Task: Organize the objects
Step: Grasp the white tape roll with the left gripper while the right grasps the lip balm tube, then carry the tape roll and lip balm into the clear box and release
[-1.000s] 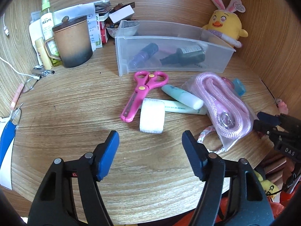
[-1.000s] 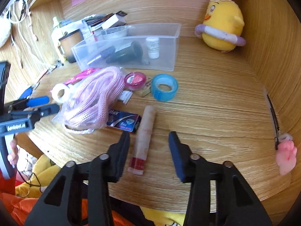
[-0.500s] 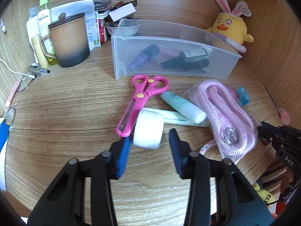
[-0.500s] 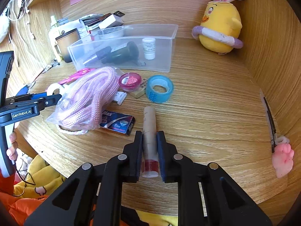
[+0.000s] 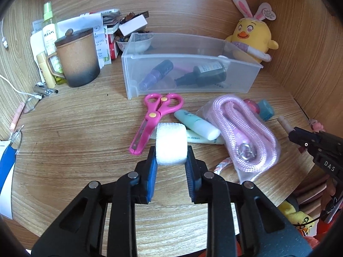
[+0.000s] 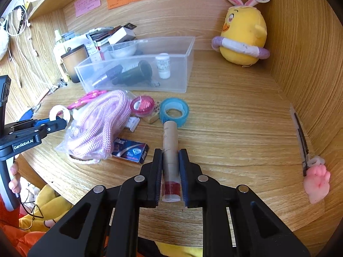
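My left gripper [image 5: 170, 157] is shut on a white bandage roll [image 5: 170, 143], held just above the wooden desk; the roll also shows in the right wrist view [image 6: 59, 113]. My right gripper [image 6: 170, 159] is shut on a beige tube with a red band [image 6: 170, 150], lifted off the desk. A clear plastic bin [image 5: 188, 72] at the back holds dark bottles; it also shows in the right wrist view [image 6: 137, 68]. Pink scissors [image 5: 154, 120], a mint tube [image 5: 196, 124] and a bagged pink rope [image 5: 242, 132] lie in front of the bin.
A brown lidded mug [image 5: 77, 57] and papers stand back left. A yellow plush chick [image 6: 242, 32] sits in the back right corner. Blue tape [image 6: 174, 111], a pink tin [image 6: 142, 105] and a small dark box [image 6: 130, 152] lie mid-desk. A pen with a pink paw [image 6: 315, 180] lies right.
Both grippers closed: the left on the white roll, the right on the beige tube. Both objects have risen slightly off the desk.
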Action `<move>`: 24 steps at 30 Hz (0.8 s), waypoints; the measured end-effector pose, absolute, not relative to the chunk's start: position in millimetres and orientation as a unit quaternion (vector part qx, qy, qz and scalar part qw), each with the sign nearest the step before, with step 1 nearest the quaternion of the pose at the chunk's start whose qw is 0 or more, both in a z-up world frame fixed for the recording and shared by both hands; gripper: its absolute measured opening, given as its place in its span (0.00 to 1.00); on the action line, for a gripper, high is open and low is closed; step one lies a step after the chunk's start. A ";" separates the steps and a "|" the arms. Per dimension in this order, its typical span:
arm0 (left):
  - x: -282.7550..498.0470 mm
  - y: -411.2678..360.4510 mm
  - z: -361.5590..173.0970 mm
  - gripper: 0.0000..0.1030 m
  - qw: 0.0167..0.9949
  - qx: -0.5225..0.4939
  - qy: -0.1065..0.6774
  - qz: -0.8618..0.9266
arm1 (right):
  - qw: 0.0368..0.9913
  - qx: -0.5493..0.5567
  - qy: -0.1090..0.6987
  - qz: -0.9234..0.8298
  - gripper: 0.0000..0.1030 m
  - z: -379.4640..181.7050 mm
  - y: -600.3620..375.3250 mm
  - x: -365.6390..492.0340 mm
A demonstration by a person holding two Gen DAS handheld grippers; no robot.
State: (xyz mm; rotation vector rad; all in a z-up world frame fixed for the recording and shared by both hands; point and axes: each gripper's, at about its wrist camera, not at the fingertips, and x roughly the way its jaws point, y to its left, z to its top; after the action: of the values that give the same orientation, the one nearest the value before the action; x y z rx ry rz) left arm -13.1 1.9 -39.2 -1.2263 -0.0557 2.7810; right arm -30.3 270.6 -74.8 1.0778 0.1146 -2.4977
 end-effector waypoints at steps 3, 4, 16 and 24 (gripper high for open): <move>-11.7 2.6 -29.3 0.24 0.058 -0.393 -0.022 0.917 | 0.211 0.377 0.038 -0.901 0.14 -66.1 270.9 -30.2; -11.9 2.9 -25.8 0.24 0.060 -0.390 -0.022 0.919 | 0.212 0.373 0.037 -0.902 0.14 -62.7 270.4 -30.9; -39.0 -1.9 13.9 0.24 0.050 -0.336 -0.014 0.940 | 0.235 0.320 0.060 -0.916 0.14 -22.4 242.1 -57.3; -75.0 -11.3 25.4 0.24 0.054 -0.339 -0.014 0.939 | 0.267 0.308 0.053 -0.911 0.14 -6.6 218.6 -96.2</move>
State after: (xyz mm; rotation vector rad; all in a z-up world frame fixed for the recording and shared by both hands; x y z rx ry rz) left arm -75.0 -11.3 25.4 -1.0305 -0.0440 2.8532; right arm -96.2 218.6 -6.6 0.8319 0.1420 -2.4595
